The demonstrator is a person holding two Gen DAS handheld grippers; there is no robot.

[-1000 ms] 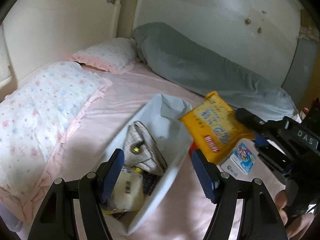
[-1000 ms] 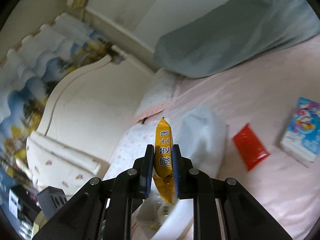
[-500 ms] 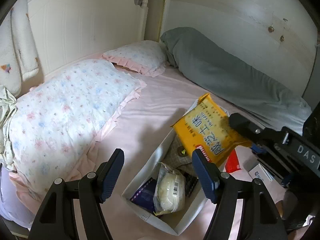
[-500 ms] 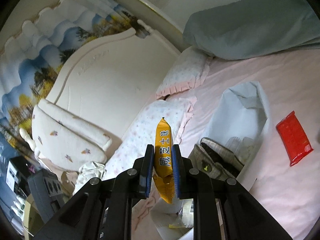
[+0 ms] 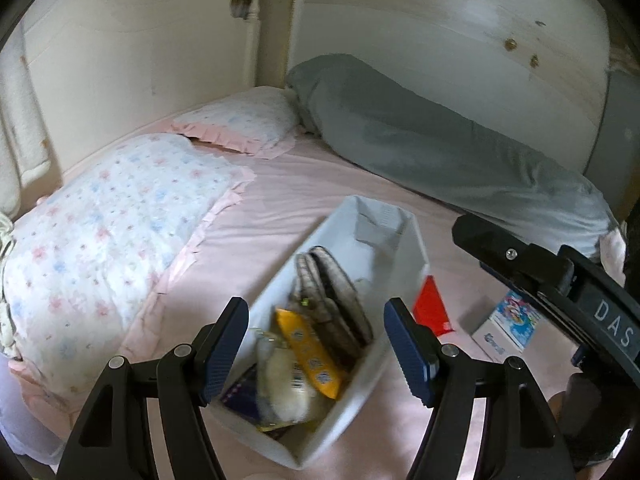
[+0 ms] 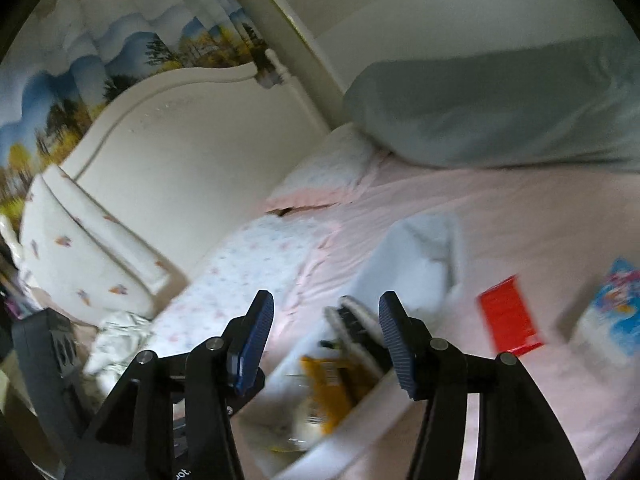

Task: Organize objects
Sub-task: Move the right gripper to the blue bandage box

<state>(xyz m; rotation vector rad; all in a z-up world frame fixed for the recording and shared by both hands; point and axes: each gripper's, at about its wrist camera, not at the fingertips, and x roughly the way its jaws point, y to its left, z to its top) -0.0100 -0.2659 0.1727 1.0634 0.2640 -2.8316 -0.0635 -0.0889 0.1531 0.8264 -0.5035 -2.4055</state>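
My view: pink bed [image 5: 280,200] carries two floral pillows [image 5: 112,224] at headboard edge, grey bolster [image 5: 440,148] along wall edge, white bin [image 5: 360,368] mid-bed, red packet [image 5: 430,310] and box [image 5: 508,324] beside it.

Glossy yellow packet [image 5: 308,354], matt cloth sheet [image 5: 280,204]

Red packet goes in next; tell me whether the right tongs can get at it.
Probably yes: the right tongs are open and empty, and the red packet lies uncovered on the pink sheet, beside the white bin.
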